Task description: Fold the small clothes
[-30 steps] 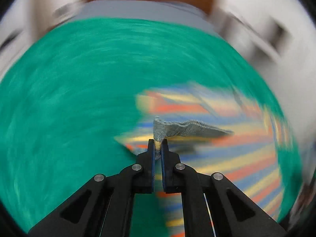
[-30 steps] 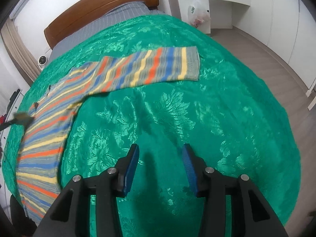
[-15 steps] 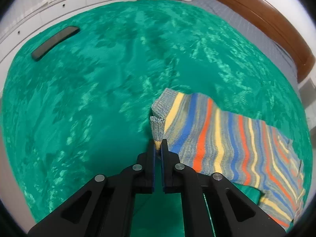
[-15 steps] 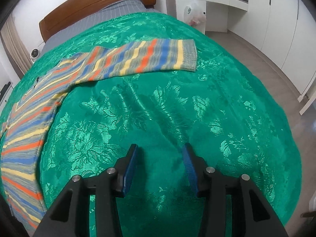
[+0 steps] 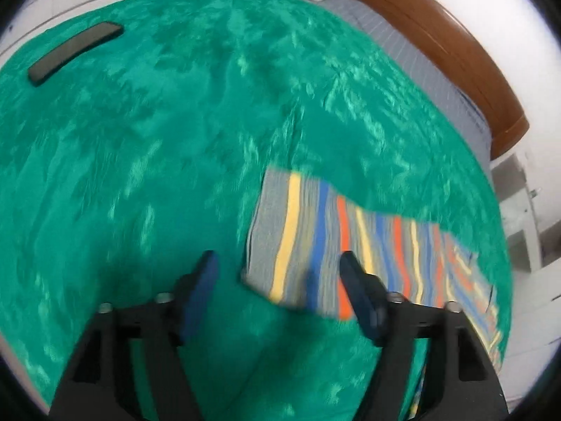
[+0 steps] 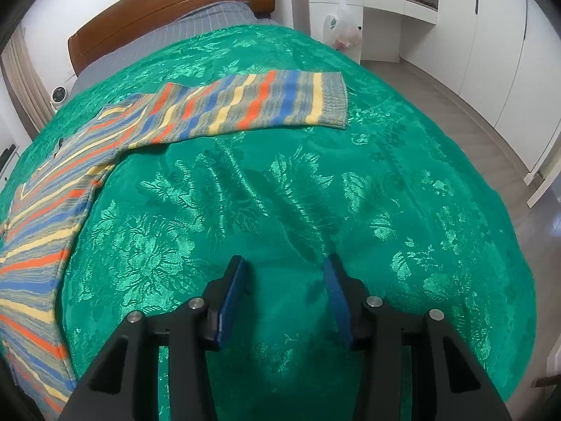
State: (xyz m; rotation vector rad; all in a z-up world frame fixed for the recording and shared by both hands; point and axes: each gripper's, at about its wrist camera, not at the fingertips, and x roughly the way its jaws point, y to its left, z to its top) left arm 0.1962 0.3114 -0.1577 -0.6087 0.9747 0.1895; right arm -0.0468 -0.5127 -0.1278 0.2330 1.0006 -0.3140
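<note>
Left wrist: left tongs spread wide, nothing held. Sweater lies flat on the bedspread: knit, grey base with yellow, blue and orange stripes. What shows here is one sleeve, its plain grey ribbed cuff nearest the tongs. Cuff end sits in the gap between the two fingers, cloth passing under the right finger; contact can't be judged, frame is motion-blurred. Sleeve runs off to the right edge of the bed. Bedspread is green with a shiny floral weave. Dark flat bar lies on it far left, well apart from the sweater; can't tell what it is. Wooden headboard top right, grey striped sheet below it.

Right wrist: right tongs open wide, empty, over bare bedspread, well apart from the sweater. Other sleeve stretches flat across the far side, grey cuff at its right end. Sweater body runs down the left edge, stripes slanting. White cabinets behind the bed, a plastic bag against them with something red inside; contents not identifiable. No readable writing in either view.
</note>
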